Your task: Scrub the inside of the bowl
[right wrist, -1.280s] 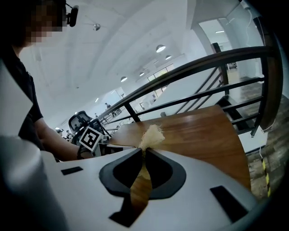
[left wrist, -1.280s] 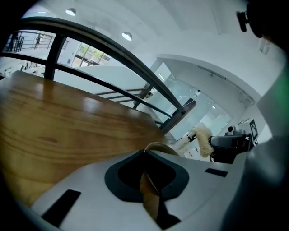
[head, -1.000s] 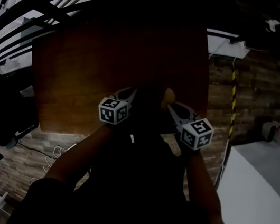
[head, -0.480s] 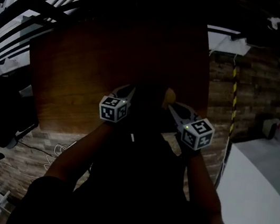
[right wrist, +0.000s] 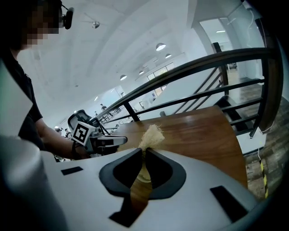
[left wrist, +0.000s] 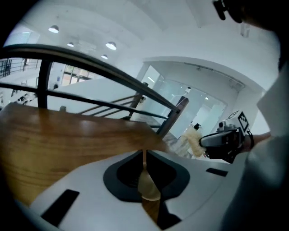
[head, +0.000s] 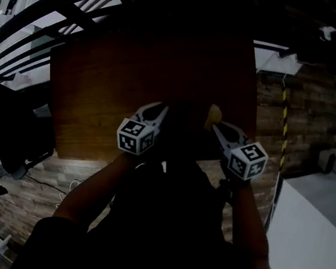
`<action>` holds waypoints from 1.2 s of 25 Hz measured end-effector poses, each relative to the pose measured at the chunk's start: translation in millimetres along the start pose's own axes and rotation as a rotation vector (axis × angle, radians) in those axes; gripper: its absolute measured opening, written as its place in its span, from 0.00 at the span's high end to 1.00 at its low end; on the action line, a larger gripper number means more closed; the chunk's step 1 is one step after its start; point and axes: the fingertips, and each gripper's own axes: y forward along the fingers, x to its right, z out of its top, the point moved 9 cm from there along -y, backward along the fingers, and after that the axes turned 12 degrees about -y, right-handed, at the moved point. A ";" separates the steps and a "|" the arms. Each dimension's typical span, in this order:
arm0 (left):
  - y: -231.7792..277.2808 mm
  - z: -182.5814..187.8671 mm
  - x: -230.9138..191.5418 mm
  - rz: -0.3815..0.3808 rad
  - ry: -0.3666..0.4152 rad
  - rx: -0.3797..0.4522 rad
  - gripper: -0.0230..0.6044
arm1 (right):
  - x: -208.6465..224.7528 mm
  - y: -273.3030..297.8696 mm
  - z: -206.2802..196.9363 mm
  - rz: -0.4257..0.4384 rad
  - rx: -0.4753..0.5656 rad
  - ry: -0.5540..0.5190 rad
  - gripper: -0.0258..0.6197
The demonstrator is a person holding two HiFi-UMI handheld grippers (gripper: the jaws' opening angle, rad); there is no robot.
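Right gripper view shows the right gripper [right wrist: 145,151] with its jaws closed on a pale fibrous scrubber [right wrist: 151,134] above the wooden table [right wrist: 198,131]. The left gripper [left wrist: 143,153] has just been opening; its jaws stand a slit apart, with nothing between them. The head view is dim: the bowl [head: 185,127] may be the dark shape between both grippers.
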 end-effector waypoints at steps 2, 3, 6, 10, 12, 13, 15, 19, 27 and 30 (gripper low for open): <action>-31.6 14.5 16.1 -0.057 0.046 0.039 0.97 | -18.9 -4.8 8.5 -0.007 0.022 -0.024 0.90; -47.3 20.5 22.4 -0.087 0.068 0.055 0.97 | -28.9 -6.7 12.5 -0.013 0.040 -0.032 0.90; -88.4 30.1 37.8 -0.158 0.128 0.079 0.97 | -57.0 -13.3 18.4 -0.028 0.096 -0.044 0.91; -135.8 29.1 51.6 -0.230 0.147 0.084 0.97 | -97.6 -28.7 20.4 -0.053 0.155 -0.066 0.90; -159.5 24.2 54.5 -0.251 0.170 0.088 0.97 | -120.6 -37.4 20.7 -0.063 0.183 -0.078 0.91; -170.6 22.1 54.9 -0.259 0.182 0.093 0.97 | -131.6 -41.2 21.1 -0.066 0.196 -0.087 0.91; -189.8 20.4 54.0 -0.270 0.203 0.108 0.97 | -151.0 -48.4 23.3 -0.073 0.222 -0.112 0.91; -217.7 16.8 51.1 -0.269 0.230 0.136 0.97 | -186.7 -64.4 24.8 -0.103 0.241 -0.159 0.91; -246.1 7.7 67.3 -0.313 0.289 0.145 0.97 | -222.1 -87.1 11.7 -0.130 0.260 -0.171 0.91; -249.7 2.3 80.4 -0.319 0.296 0.152 0.97 | -224.4 -101.7 7.9 -0.131 0.255 -0.169 0.91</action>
